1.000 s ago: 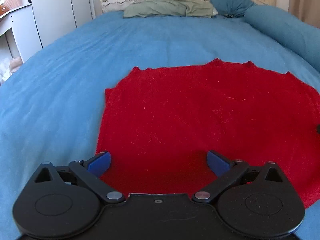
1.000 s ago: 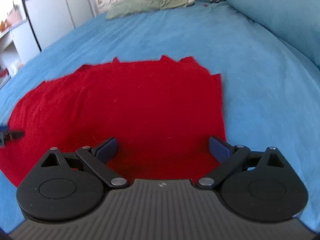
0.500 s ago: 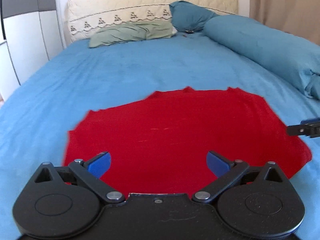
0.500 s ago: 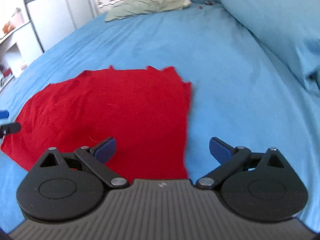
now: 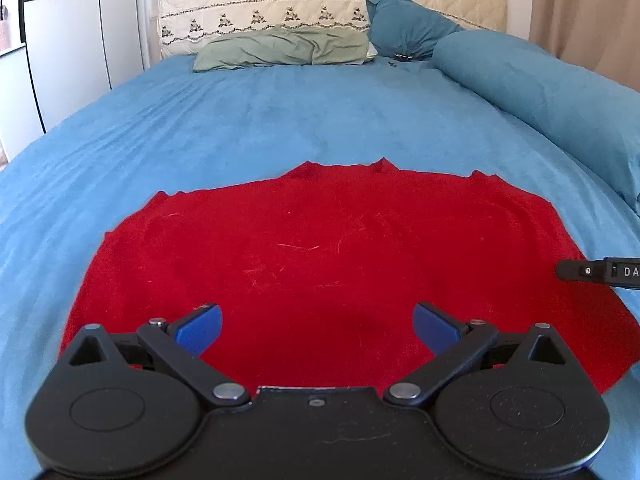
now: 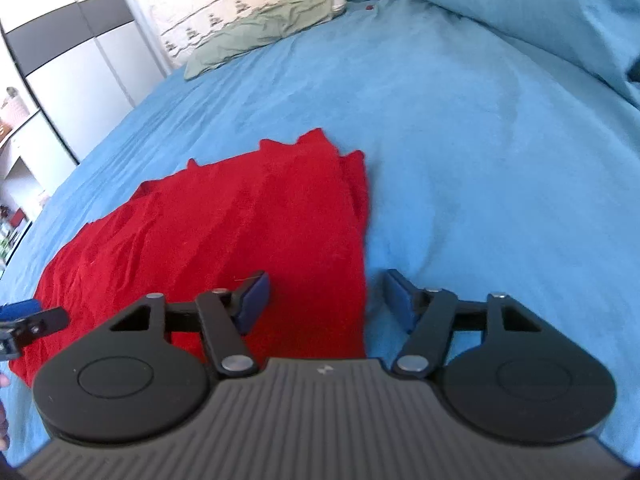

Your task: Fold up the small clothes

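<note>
A red garment (image 5: 320, 264) lies spread flat on a blue bedspread (image 5: 280, 120). The left gripper (image 5: 316, 326) hovers over its near edge, jaws spread wide and holding nothing; red cloth fills the whole space between and ahead of the two blue pads. The right gripper (image 6: 326, 300) also stands wide and empty. Its left pad is over the cloth, its right pad over bare bedspread, so the garment's right edge runs up between the jaws. Whether any pad touches the cloth cannot be told.

Far ahead of the left jaws lie a green pillow (image 5: 284, 46) and a dark blue pillow (image 5: 408, 28) against a cream headboard (image 5: 320, 4). A rolled blue duvet (image 5: 540, 92) lies ahead and to the right.

Risks, as a judgement: the cloth looks thin and doubled along its right edge, so a pinch there could catch only the top layer, or grab the bedspread with it, and the fold would drag crooked. If the two grippers lift at uneven heights, the flat panel could wrinkle.

Compared with half a second ago, the right gripper's view has tilted and moved closer to the right edge, with the cloth reaching further between its jaws. The left gripper's view has changed little, and both jaws are as wide as before.
</note>
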### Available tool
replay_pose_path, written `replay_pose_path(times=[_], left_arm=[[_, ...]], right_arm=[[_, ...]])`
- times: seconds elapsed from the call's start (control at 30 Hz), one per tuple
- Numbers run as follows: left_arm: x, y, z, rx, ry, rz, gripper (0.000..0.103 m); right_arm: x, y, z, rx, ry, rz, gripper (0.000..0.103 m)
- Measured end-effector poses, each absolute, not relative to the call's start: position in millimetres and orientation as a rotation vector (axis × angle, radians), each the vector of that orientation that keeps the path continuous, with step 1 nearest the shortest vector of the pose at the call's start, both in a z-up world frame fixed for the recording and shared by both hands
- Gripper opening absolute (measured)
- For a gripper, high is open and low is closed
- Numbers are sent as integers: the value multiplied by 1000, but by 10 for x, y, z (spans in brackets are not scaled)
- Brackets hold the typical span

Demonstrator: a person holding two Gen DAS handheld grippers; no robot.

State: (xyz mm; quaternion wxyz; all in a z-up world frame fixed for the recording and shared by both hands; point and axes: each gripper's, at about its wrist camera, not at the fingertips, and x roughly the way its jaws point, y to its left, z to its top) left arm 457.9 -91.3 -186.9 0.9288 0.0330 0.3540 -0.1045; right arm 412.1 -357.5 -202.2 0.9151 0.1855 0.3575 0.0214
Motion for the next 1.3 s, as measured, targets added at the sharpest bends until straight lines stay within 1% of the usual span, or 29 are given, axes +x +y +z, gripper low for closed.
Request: replay_pose_path(times=[0.07,0.13,0.2,0.27,0.3,0.33,0.37,0.47,0.57,0.67,0.77,0.87,0.93,1.0,1.03,1.1,1.17,1.2,1.3], left_arm=[[4644,-947,-1899,53,734,-235,103],[4720,-996,-1950,28,765,-274,103],[4771,-1032,-2008,7,795,-281,103],[4826,-1070,-2070,22,818,-243,103],[4836,-1088,-2088,26,822,-235,103],[4855,-1096,-2107,30,826,-230,103],[4881,-1101,-2127,37,835,-224,103],[4959,-1100,-2136,44,863,-218,103],[4992,-1015,-2052,18,887,-221,102],[4927,-751,-1906,19,871,-184,102],[4830,-377,-1792,46,850,-166,102],[4690,62,-1760,69,838,-130,102],[4599,299,-1795,66,847,-120,102],[4489,519,-1867,46,853,-136,102],[4434,602,-1891,35,849,-146,102],[4343,727,-1916,22,837,-153,102],[4289,817,-1916,3,823,-163,102],[4283,832,-1907,-6,816,-172,102],[4243,890,-1869,-33,800,-186,102]], right_arm=[[4183,-3598,-2040,444,749,125,64],[4244,-3620,-2068,475,765,151,64],[4292,-3641,-2082,477,773,145,61],[4321,-3655,-2060,482,781,124,47],[4324,-3645,-2035,472,784,118,42],[4323,-3624,-1988,452,786,113,34],[4320,-3593,-1929,432,787,106,30],[4335,-3434,-1637,385,760,107,26],[4451,-3134,-1192,376,719,174,25],[4666,-2542,-743,307,720,267,25],[4881,-1770,-510,235,744,373,25],[5105,-894,-632,120,822,436,25],[5228,-356,-941,25,906,437,25],[5241,19,-1256,-90,947,412,26],[5225,142,-1382,-127,949,407,28],[5166,216,-1418,-146,909,407,41],[5041,164,-1280,-145,841,452,80],[4965,112,-1152,-150,796,464,86],[4652,-190,-741,-158,652,482,92]])
